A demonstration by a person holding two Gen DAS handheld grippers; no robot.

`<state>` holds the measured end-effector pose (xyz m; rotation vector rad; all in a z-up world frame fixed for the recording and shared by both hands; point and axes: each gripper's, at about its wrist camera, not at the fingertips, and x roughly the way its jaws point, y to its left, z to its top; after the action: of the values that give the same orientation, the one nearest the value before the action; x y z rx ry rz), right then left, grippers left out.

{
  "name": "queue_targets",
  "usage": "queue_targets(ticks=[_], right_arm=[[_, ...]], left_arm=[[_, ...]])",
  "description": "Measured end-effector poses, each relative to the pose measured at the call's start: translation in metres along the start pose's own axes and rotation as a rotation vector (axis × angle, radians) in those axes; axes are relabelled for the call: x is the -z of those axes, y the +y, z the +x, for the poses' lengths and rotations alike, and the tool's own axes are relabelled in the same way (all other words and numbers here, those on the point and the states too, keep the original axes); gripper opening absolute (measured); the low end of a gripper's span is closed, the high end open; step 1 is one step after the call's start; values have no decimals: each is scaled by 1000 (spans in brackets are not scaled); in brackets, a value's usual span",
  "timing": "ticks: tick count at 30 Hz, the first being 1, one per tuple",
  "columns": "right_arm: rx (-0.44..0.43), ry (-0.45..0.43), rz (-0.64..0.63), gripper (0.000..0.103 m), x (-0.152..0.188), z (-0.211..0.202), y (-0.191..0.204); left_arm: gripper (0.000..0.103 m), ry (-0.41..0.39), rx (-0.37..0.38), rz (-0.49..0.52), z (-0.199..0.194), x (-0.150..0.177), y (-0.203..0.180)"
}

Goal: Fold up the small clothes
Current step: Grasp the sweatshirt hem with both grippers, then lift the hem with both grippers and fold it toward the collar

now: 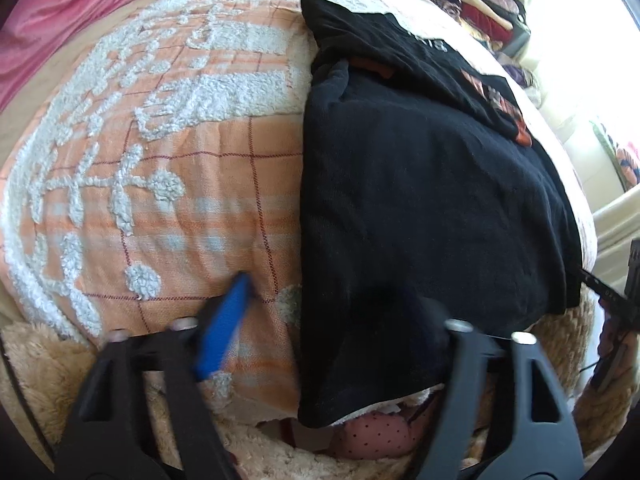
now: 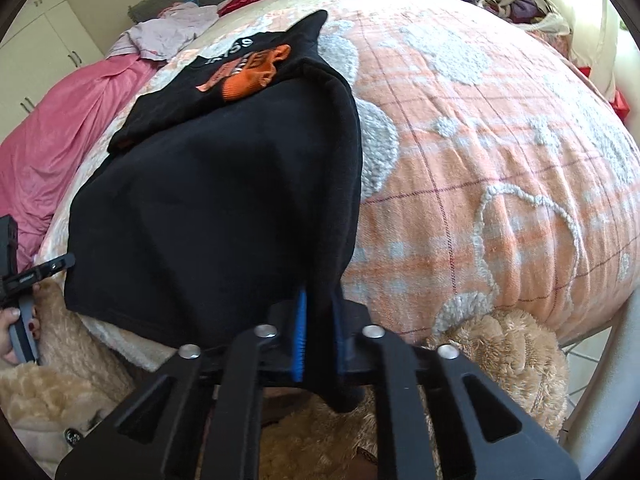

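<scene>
Right tongs pinching black garment hem, left tongs spread, one finger hidden.

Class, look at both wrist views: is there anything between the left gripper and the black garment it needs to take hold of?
Nothing visible does. The left gripper is open, and the near edge of the black garment already lies between its fingers, on the orange patterned blanket. The right gripper is already shut on the garment's other near corner.

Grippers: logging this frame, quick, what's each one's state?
Left hand-held gripper: open, holding nothing.
Right hand-held gripper: shut on the black garment, near edge.
</scene>
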<state>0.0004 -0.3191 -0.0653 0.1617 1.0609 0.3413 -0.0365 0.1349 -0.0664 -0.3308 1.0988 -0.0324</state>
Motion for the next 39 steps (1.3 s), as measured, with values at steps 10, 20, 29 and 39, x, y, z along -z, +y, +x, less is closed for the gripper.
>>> queue_targets(ticks=[10,20,29,39], right_arm=[[-58,-73,19,9,-16,-16,11],[-41,-63,54,9,-15,-16,2],[39,48,80,38,3,10,-13],[-9,8,36,7,4,-5,-4]], left_arm=[[39,4,49,-35,-10,5,2],[30,40,36,-15,-1,15,-8],[6,21,58,-18,-5,15,-6],[4,-84,140,-46,-42,2,-4]])
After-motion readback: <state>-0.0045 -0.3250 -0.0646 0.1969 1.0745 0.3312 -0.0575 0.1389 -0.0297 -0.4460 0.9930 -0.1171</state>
